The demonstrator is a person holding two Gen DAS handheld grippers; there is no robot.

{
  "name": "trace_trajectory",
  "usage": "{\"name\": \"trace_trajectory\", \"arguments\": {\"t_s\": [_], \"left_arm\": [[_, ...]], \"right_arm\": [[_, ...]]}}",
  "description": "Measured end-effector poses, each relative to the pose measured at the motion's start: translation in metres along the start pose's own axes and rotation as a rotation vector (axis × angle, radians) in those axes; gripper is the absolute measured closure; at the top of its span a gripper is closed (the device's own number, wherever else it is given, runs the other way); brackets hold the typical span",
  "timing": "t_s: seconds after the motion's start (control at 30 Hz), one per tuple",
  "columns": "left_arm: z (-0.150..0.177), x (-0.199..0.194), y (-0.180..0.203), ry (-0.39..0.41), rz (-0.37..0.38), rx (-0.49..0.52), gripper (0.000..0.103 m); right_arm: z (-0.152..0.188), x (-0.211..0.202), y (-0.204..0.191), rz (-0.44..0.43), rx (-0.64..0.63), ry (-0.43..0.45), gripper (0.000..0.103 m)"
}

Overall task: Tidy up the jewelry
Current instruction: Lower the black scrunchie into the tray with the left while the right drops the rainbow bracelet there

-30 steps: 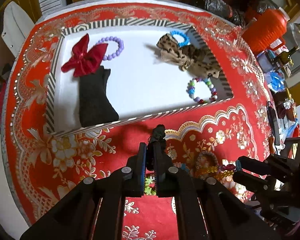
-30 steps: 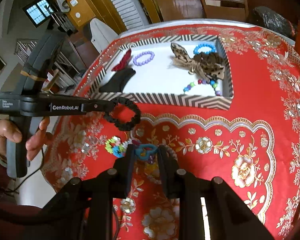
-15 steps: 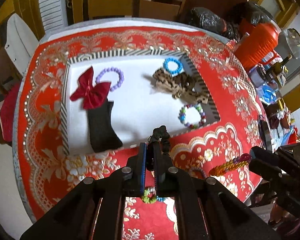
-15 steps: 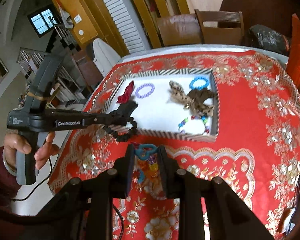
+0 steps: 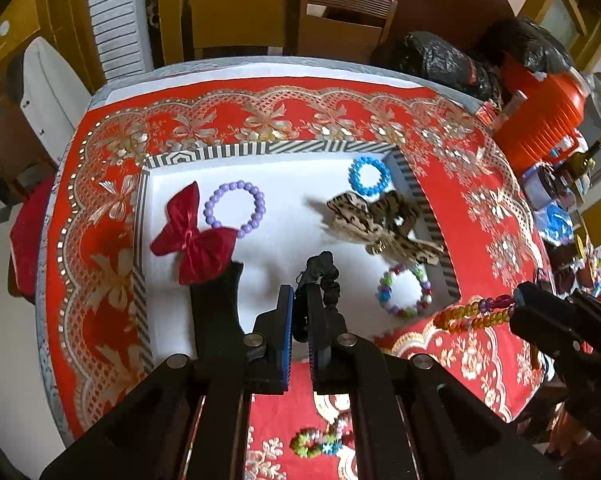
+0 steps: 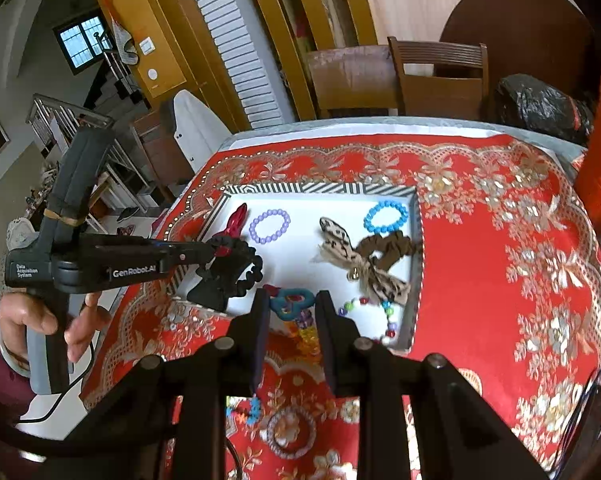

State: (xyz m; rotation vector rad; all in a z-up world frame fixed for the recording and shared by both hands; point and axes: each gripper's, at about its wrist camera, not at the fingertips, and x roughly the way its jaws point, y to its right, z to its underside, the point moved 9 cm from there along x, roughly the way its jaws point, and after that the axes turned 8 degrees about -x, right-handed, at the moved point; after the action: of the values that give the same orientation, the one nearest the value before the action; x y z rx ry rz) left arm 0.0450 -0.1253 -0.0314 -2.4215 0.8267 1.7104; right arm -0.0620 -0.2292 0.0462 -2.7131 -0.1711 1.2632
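While the left tongs [image 5: 300, 316] pinch a black scrunchie [image 5: 325, 276] and the right tongs [image 6: 290, 312] clamp a beaded string [image 5: 474, 312] above the tray [image 5: 260, 148], either dangling piece could snag the rim and slip free.

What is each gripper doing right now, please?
Left gripper: closed on the black scrunchie.
Right gripper: closed on the beaded bracelet with a teal charm.
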Motion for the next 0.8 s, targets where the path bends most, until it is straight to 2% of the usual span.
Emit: {"name": "trace_trajectory", "arguments": {"t_s": [0.3, 0.53, 0.8], "left_arm": [[-0.033, 0.022, -0.005, -0.007, -0.034, -0.006, 0.103], [-0.046, 0.038, -0.006, -0.024, -0.041, -0.008, 0.103], [-0.059, 0.05, -0.01, -0.039, -0.044, -0.01, 0.103]], "right_arm": [[-0.015, 0.037, -0.002, -0.039, -0.012, -0.039, 0.08], [-0.013, 0.064, -0.009, -0.069, -0.033, -0.084, 0.08], [-0.016, 0.076, -0.01, -0.089, -0.022, -0.096, 0.08]]}}
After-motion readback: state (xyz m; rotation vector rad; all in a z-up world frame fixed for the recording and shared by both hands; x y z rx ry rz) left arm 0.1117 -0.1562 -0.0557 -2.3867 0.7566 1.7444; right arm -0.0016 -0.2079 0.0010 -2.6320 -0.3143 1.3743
